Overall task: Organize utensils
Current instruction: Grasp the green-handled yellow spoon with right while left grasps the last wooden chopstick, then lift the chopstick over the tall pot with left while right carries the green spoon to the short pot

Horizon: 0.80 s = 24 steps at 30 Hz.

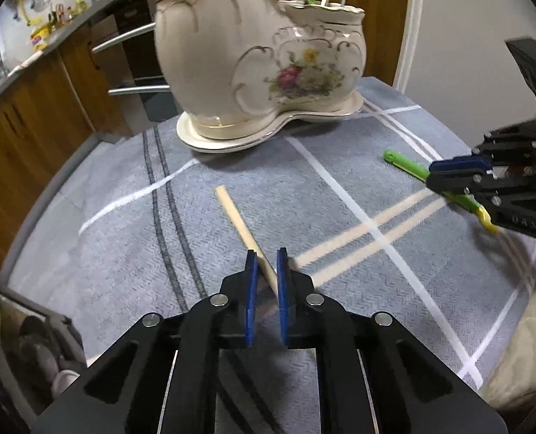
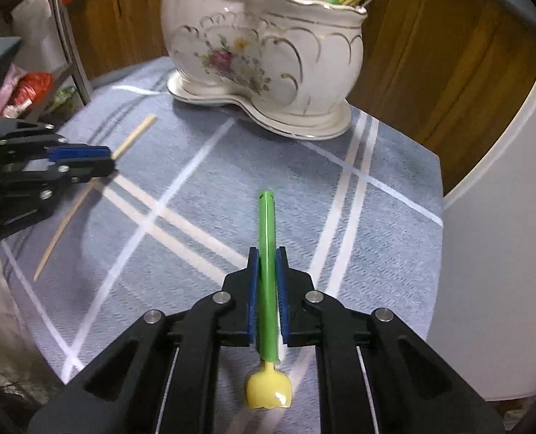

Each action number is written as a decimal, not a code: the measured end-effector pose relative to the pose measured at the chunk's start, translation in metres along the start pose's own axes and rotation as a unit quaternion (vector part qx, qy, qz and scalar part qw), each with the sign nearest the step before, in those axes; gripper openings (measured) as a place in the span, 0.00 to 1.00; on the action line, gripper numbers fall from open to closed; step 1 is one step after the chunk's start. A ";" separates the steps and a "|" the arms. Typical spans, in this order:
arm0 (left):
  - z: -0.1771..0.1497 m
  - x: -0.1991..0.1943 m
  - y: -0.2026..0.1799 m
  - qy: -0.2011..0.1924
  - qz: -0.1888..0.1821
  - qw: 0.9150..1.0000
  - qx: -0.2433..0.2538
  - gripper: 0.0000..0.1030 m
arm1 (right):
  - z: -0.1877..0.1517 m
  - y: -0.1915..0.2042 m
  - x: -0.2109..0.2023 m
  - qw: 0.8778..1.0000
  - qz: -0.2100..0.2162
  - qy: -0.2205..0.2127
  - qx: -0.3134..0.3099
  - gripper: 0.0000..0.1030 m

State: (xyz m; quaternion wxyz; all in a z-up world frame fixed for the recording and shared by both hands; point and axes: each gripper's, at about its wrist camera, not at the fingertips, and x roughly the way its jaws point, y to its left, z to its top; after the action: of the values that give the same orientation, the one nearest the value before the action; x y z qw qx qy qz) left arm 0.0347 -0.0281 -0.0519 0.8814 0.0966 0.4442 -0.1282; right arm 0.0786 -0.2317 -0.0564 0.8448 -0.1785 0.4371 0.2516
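Blue-grey checked cloth covers the surface (image 1: 130,195). Left view: left tongs (image 1: 267,264) clench a pale wooden chopstick (image 1: 244,233), angled down short of the flowered cream ceramic utensil holder (image 1: 253,54). Right view: right tongs (image 2: 267,264) grip a green-handled, yellow-headed spoon (image 2: 268,264); both await stowing beside utensils already inside.

Glossy ceramic holder (image 1: 260,54), woven tablecloth (image 1: 123,253)

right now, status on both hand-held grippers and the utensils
Left hand-held gripper shut on chopstick. Right hand-held gripper shut on green spoon. Ceramic holder ahead, path clear.
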 end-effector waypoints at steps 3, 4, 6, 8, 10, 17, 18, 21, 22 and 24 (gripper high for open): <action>-0.001 0.000 0.007 0.001 -0.003 1.000 -0.003 0.06 | -0.003 0.002 -0.012 0.999 0.021 -0.029 0.006 0.09; -0.003 -0.002 0.009 0.000 -0.003 1.000 -0.001 0.06 | -0.004 0.003 -0.016 0.999 0.031 -0.042 0.009 0.09; -0.006 -0.008 0.012 -0.008 0.000 1.000 0.003 0.06 | -0.002 0.003 -0.023 0.997 0.041 -0.065 0.013 0.09; -0.009 -0.014 0.015 -0.019 0.001 1.000 0.003 0.06 | 0.000 0.005 -0.032 0.994 0.051 -0.095 0.019 0.09; -0.011 -0.022 0.019 -0.034 -0.003 0.999 -0.002 0.06 | 0.002 0.005 -0.040 0.990 0.057 -0.123 0.024 0.09; -0.002 -0.072 0.031 -0.137 -0.038 0.990 -0.013 0.06 | 0.024 -0.011 -0.070 0.969 0.073 -0.228 0.066 0.09; 0.003 -0.083 0.034 -0.157 -0.042 0.987 -0.016 0.06 | 0.030 -0.016 -0.076 0.963 0.073 -0.248 0.076 0.09; 0.020 -0.108 0.040 -0.221 -0.050 0.974 -0.021 0.06 | 0.051 -0.031 -0.088 0.945 0.067 -0.302 0.106 0.09; 0.028 -0.113 0.042 -0.240 -0.050 0.969 -0.024 0.06 | 0.059 -0.035 -0.089 0.940 0.066 -0.315 0.114 0.09; 0.046 -0.120 0.045 -0.274 -0.054 0.960 -0.030 0.06 | 0.077 -0.043 -0.087 0.930 0.065 -0.336 0.132 0.09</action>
State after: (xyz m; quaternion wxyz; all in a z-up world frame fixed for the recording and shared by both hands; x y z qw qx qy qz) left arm 0.0148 0.0185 0.0750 0.9636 0.0072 0.1941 -0.1837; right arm 0.1110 -0.2503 0.0615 0.9400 0.0583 0.1672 0.2916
